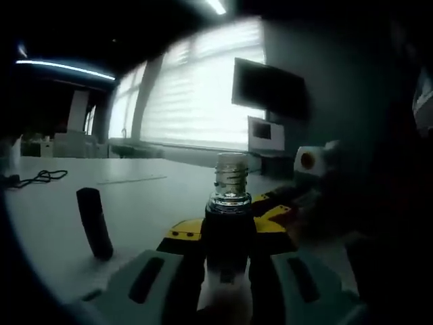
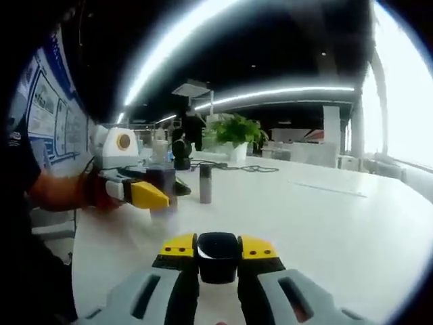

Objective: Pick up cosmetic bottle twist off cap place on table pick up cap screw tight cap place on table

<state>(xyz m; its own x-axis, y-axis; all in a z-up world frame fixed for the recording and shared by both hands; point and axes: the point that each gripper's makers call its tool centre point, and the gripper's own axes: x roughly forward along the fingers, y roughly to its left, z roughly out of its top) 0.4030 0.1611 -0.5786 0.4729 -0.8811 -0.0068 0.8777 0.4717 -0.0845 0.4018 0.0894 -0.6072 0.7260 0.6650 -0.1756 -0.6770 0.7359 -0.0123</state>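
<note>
Two parts, two grippers: your left gripper (image 1: 226, 271) is clamped on the bottle (image 1: 230, 203), which stands upright at center of the left gripper view with its bare threaded neck up. Your right gripper (image 2: 218, 271) pinches the cap (image 2: 217, 254), bottom center of the right gripper view.

Key relation: the cap sits well apart from the neck. In the right gripper view the bottle (image 2: 162, 181) and left gripper (image 2: 145, 191) lie at mid left, so you go left to close the gap. Bottle axis is vertical; I judge the cap has to come down along it, or the threads may cross.

Table (image 1: 135, 196) is below both. A dark cylinder (image 1: 95, 223) stands at lower left, clear of the bottle.

Hard to read: the bottle body is hidden between the jaws, the cap's opening can't be seen, and the bottle is blurred in the right gripper view.
</note>
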